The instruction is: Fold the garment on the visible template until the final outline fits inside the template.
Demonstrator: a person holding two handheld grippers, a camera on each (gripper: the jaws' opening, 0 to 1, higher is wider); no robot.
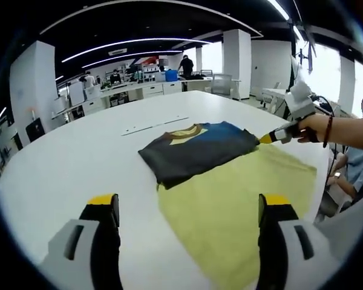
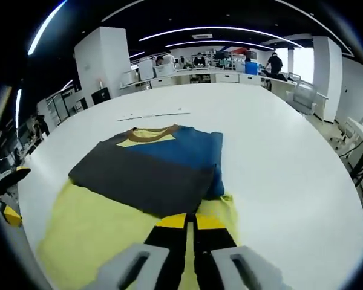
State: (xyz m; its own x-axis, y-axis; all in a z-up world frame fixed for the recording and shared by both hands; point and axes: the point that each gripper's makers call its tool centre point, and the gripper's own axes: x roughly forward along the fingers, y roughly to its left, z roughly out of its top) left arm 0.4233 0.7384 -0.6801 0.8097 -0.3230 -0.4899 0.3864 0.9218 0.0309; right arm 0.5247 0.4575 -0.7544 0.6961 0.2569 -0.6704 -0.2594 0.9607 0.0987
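Observation:
The garment (image 1: 196, 150) is folded into a dark grey and blue block with a yellow collar, lying flat across the far end of the yellow template sheet (image 1: 236, 208). In the right gripper view the garment (image 2: 154, 166) covers the template's (image 2: 85, 232) far part, and blue cloth overhangs the right side. My left gripper (image 1: 187, 208) hangs open above the table's near side, short of the garment. My right gripper (image 2: 190, 222) is shut, its tips at the garment's near edge. From the left gripper view, the right gripper (image 1: 272, 138) touches the garment's right corner.
The big white table (image 1: 78, 157) carries thin white strips (image 1: 154, 125) beyond the garment. A person's hand (image 1: 317, 128) holds the right gripper at the table's right edge. Desks, pillars and people stand far behind.

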